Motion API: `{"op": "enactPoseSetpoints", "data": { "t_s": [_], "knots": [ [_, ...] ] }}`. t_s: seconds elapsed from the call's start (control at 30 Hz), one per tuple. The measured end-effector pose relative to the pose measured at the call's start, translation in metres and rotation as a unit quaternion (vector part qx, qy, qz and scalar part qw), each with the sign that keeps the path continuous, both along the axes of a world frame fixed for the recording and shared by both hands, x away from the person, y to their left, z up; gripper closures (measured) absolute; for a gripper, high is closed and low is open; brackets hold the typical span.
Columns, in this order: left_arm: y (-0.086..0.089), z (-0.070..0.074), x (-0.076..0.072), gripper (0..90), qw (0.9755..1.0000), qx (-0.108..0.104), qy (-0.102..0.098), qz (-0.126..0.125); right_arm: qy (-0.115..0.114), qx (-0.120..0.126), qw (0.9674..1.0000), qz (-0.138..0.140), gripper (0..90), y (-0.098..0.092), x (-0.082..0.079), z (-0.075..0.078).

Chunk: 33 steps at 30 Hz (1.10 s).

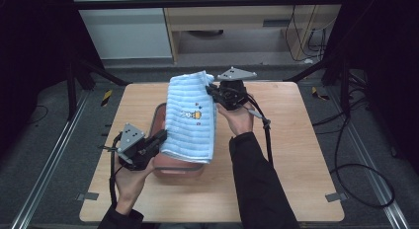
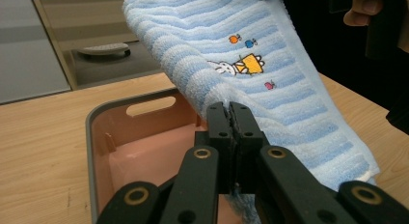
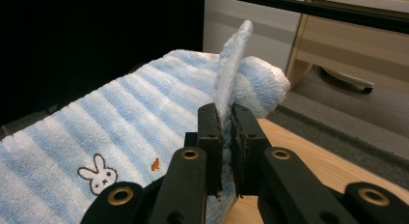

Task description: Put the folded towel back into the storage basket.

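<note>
A light blue striped towel (image 1: 190,115) with a small rabbit picture hangs stretched in the air between both grippers, over a pink bin (image 1: 159,121) on the wooden table (image 1: 291,155). My left gripper (image 1: 160,138) is shut on the towel's near lower edge; in the left gripper view its jaws pinch the towel (image 2: 270,89) above the pink bin (image 2: 144,142). My right gripper (image 1: 213,91) is shut on the towel's far upper edge, held higher; in the right gripper view a flap of the towel (image 3: 144,132) sticks up between the closed jaws of my right gripper (image 3: 226,115).
A light wood cabinet (image 1: 237,21) stands on the floor beyond the table. Black frame legs (image 1: 341,71) flank the table's far corners. Cables (image 1: 356,174) trail on the floor at the right. Bare tabletop lies right of the right forearm (image 1: 257,179).
</note>
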State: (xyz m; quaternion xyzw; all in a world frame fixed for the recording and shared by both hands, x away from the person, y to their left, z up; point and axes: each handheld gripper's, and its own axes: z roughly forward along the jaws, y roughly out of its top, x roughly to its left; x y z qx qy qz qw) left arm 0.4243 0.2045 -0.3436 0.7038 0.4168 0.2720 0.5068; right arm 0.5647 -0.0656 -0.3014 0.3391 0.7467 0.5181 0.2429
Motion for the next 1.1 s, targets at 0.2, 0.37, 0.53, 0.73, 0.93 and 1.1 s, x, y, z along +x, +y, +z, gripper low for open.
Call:
{"op": "enactPoseSetpoints", "data": {
  "t_s": [0.2,0.37,0.53,0.73,0.93,1.1],
  "knots": [
    [0.008,-0.002,0.003,88.1,0.9999,-0.001,0.003,0.010,0.001,0.000,1.0000,0.004,84.2,0.010,0.004,-0.002],
    [0.015,-0.004,0.003,88.1,0.9998,-0.002,0.004,0.021,-0.003,-0.002,1.0000,0.008,84.2,0.020,0.006,-0.005],
    [0.021,-0.009,0.004,88.1,0.9995,0.003,0.009,0.030,-0.001,-0.004,0.9999,0.013,84.2,0.028,0.011,-0.008],
    [0.027,-0.017,0.007,88.1,0.9991,0.011,0.020,0.037,0.008,-0.013,0.9998,0.015,84.2,0.038,0.017,-0.020],
    [0.026,-0.029,0.013,88.1,0.9983,0.023,0.034,0.040,0.019,-0.017,0.9996,0.015,84.2,0.041,0.024,-0.036],
    [0.024,-0.035,0.015,88.1,0.9978,0.032,0.042,0.040,0.026,-0.021,0.9993,0.016,84.2,0.044,0.028,-0.045]
  ]
}}
